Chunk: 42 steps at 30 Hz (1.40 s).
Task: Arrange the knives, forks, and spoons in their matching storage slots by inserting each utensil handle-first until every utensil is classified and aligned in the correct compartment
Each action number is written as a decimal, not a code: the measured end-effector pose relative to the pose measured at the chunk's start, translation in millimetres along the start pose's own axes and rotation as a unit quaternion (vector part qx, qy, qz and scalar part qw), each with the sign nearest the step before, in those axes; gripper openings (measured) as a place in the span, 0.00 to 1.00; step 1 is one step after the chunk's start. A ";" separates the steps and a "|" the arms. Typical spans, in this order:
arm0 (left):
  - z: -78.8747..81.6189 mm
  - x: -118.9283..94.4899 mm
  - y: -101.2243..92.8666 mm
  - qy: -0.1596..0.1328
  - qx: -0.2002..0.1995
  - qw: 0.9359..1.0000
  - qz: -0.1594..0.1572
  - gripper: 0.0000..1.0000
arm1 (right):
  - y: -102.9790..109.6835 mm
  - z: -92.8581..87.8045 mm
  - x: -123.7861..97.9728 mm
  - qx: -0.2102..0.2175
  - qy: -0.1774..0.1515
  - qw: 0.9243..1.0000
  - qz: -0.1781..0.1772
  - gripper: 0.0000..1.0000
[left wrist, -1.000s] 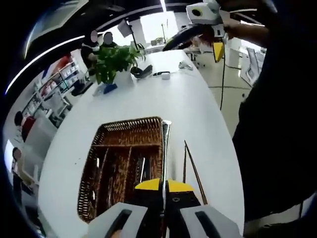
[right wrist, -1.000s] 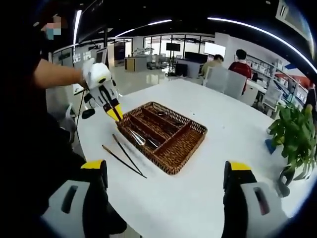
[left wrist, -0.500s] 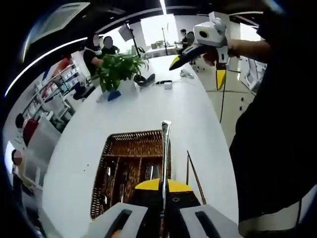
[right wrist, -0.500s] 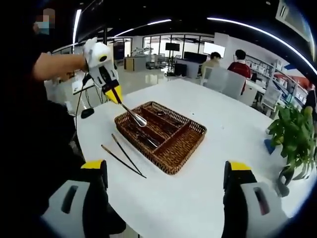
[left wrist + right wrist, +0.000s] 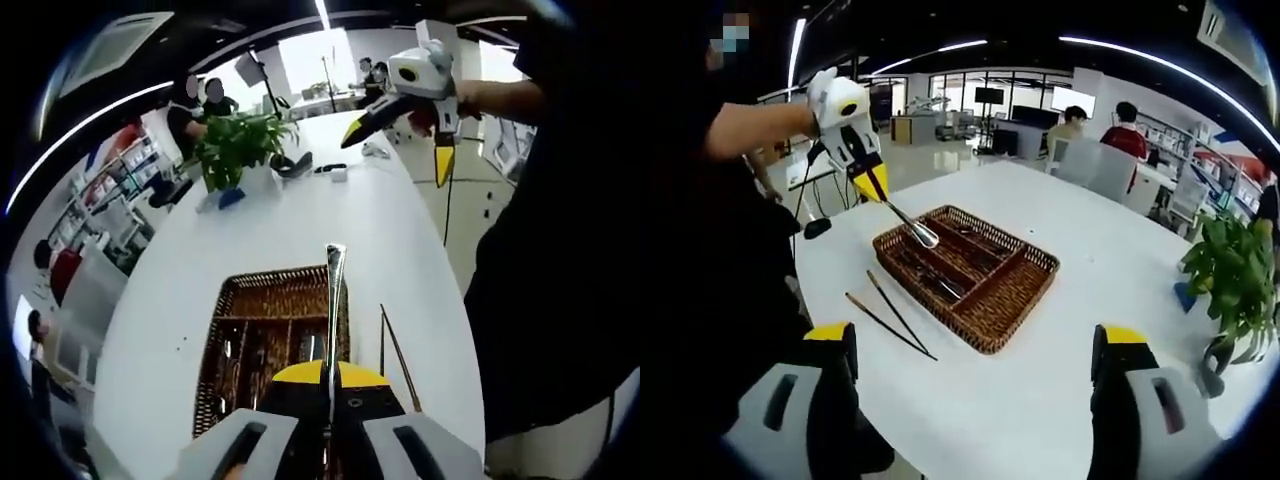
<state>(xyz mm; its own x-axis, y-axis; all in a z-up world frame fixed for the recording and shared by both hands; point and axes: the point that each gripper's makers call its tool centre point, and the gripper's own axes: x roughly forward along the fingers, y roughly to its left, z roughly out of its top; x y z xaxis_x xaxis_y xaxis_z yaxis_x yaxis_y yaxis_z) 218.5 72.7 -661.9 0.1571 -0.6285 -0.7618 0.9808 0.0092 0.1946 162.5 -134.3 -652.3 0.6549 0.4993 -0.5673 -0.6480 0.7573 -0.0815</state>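
Left gripper view puts my left tool [image 5: 327, 400] nearest, clamped on a slim silver metal utensil [image 5: 333, 300] whose far end juts forward. Its spoon-like tip [image 5: 924, 236] hangs over the near-left corner of the brown woven wicker tray [image 5: 1012, 300] on the white tabletop [image 5: 1120, 260]. I judge this the carrying step; next I must find the matching slot and lower the utensil in. Two dark thin sticks [image 5: 890, 315] lie beside the tray. My right tool [image 5: 975, 375] hovers well back, jaws spread, gripping nothing.
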 end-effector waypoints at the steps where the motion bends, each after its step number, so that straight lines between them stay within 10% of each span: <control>1: 0.3 0.3 0.0 0.000 0.000 1.000 0.000 0.00 | -0.1 0.5 -0.1 0.001 -0.001 1.000 0.000 0.99; 19: -13.7 4.7 24.8 -0.004 0.017 1.000 0.008 0.00 | 0.7 -0.2 2.6 -0.002 -0.001 1.000 -0.010 0.99; 42: -34.6 5.4 106.0 0.002 0.033 0.999 0.039 0.00 | 2.2 28.1 19.3 0.026 -0.007 1.000 -0.017 0.99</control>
<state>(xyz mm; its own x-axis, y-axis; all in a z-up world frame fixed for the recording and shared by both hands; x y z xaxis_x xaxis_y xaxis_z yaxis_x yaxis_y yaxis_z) 327.3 97.2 -666.9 0.2337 -0.6245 -0.7453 0.9560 0.0076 0.2934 184.6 -111.2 -640.4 0.6816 0.4794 -0.5528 -0.6051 0.7941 -0.0575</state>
